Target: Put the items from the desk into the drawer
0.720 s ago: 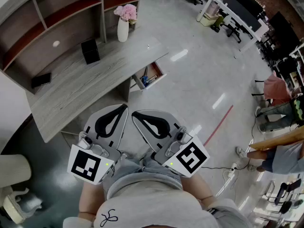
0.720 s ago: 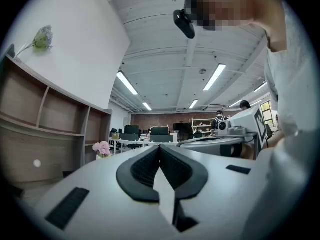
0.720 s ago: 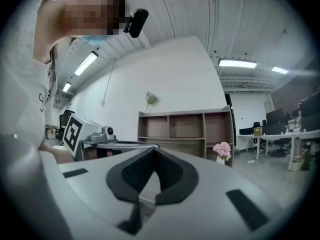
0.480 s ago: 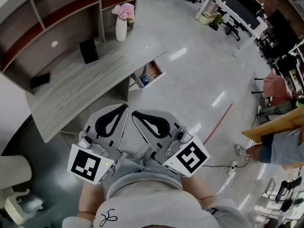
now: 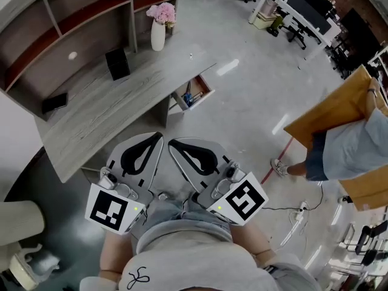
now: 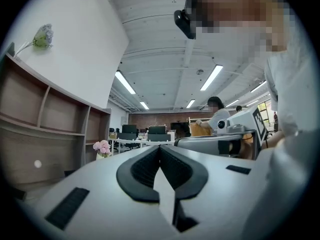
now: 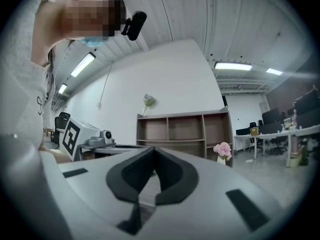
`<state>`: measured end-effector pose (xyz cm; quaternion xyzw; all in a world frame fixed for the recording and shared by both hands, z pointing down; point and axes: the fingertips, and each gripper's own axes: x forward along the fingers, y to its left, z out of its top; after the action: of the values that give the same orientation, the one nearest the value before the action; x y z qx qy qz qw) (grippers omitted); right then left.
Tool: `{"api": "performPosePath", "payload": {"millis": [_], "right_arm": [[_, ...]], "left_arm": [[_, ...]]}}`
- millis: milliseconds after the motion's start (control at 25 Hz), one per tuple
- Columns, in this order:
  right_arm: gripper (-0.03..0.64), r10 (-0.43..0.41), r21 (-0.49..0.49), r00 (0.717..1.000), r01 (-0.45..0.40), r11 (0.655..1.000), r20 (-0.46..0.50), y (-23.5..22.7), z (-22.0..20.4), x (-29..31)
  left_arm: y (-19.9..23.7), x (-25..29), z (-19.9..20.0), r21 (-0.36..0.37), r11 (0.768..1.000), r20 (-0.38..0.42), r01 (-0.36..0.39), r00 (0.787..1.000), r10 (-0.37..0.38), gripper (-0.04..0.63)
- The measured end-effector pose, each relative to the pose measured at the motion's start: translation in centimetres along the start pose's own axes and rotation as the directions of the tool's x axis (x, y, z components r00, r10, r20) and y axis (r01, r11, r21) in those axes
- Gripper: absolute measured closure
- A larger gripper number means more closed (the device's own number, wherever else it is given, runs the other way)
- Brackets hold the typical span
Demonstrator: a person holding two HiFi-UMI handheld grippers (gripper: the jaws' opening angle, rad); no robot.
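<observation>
The grey wooden desk (image 5: 121, 111) stands ahead at the upper left. On it are a white vase of pink flowers (image 5: 159, 30), a black box (image 5: 117, 63), a flat black item (image 5: 53, 103) and a tiny object (image 5: 191, 57) near the right end. Under that end a drawer (image 5: 193, 94) stands open with small items inside. My left gripper (image 5: 160, 136) and right gripper (image 5: 170, 144) are held close to my body, short of the desk, both shut and empty. The left gripper (image 6: 160, 146) and right gripper (image 7: 152, 148) show their jaws pressed together.
A brown shelf unit (image 5: 73, 17) rises behind the desk. A person carrying a large brown board (image 5: 339, 117) walks on the floor to the right. A red line (image 5: 273, 162) and a cable with a power strip (image 5: 300, 214) lie on the floor. Office desks and chairs (image 5: 297, 17) stand far back.
The person with the brown board has walked farther into view on the right. Both grippers stay where they were, shut.
</observation>
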<state>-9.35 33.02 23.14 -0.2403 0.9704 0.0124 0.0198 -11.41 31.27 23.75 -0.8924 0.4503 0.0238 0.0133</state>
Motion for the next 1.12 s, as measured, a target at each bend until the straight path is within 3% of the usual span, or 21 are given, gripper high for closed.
{"api": "performPosePath", "payload": {"millis": [480,760,1120], "right_arm": [[0.608,-0.001,0.026,1.000,0.001,1.000,-0.023,-3.4,-0.8,1.6],[0.609,0.040,0.045,0.999,-0.040,0.998,0.007,-8.9,-0.4,3.1],[0.609,0.078,0.057,0.997,-0.079,0.995,0.017,-17.9,0.0,3.8]], "left_arm": [[2.5,2.7,-0.3,-0.008,1.000,0.023,-0.001,1.000,0.002,0.585],[4.0,7.6,-0.6,0.002,1.000,-0.021,-0.015,1.000,0.015,0.586],[6.1,16.5,0.7,0.034,0.998,0.031,-0.055,0.998,0.054,0.584]]}}
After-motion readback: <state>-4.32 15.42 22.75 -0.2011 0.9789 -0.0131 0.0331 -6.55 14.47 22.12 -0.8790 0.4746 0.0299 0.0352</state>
